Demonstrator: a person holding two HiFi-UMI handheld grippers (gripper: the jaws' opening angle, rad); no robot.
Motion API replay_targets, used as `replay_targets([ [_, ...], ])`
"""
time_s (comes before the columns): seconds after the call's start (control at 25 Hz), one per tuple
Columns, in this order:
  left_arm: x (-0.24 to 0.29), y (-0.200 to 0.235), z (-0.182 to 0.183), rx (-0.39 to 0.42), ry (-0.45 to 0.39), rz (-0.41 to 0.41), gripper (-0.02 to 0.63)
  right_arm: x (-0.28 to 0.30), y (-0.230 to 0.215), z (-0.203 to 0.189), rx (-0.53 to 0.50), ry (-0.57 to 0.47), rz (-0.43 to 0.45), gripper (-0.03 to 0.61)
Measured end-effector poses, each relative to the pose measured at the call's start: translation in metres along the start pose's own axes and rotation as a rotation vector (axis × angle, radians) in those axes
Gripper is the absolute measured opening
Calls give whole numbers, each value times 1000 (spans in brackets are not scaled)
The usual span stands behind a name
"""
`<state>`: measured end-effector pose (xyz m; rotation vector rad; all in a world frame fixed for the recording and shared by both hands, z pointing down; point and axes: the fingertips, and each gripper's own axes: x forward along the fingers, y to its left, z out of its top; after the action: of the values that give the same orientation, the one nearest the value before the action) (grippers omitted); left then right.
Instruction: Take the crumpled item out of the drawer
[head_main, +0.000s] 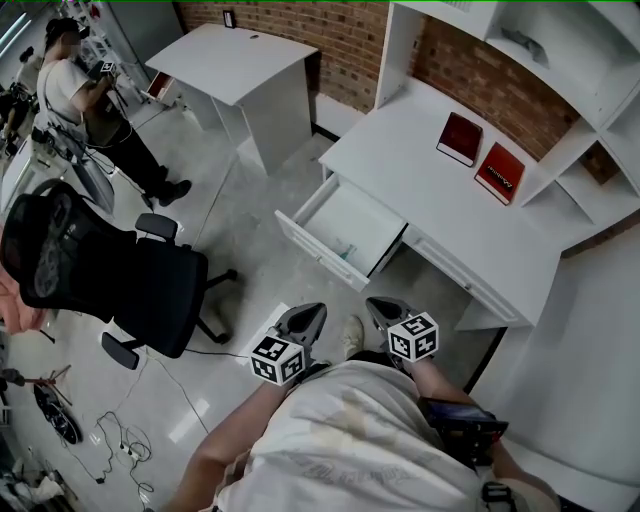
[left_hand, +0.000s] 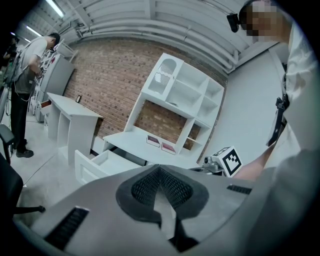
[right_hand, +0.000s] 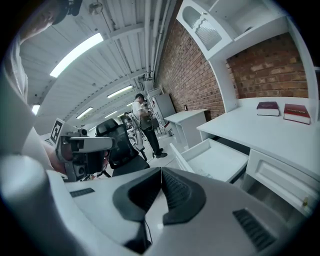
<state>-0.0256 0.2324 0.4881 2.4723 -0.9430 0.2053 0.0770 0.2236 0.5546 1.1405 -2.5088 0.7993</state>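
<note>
Before drawer front (head_main: 318, 252): left claw (left_hand: 159, 168), right claw (right_hand: 161, 169) shut.

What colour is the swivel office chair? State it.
Black padded swivel chair; head view shows it best.

Left gripper (left_hand: 159, 167), right gripper (right_hand: 161, 169): jaws together

White desk (head_main: 440, 205), white drawer (head_main: 355, 215); red books (head_main: 460, 138); black chair (head_main: 130, 275); red-brown brick wall (head_main: 345, 35).
</note>
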Motion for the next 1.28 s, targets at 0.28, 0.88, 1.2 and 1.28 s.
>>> replay_targets([
  [0.28,24,9,5,-5,26,11,20,15,-24,9,12,24,18,24],
  [0.88,80,39,32,9,52,66,20,53,-83,40,24,27,56,25],
  [1.2,107,45,45,36,46,111,20,71,-114,57,-2,42,98,25],
  [1.28,110,46,45,35,47,125,20,75,-116,59,-12,51,114,25],
])
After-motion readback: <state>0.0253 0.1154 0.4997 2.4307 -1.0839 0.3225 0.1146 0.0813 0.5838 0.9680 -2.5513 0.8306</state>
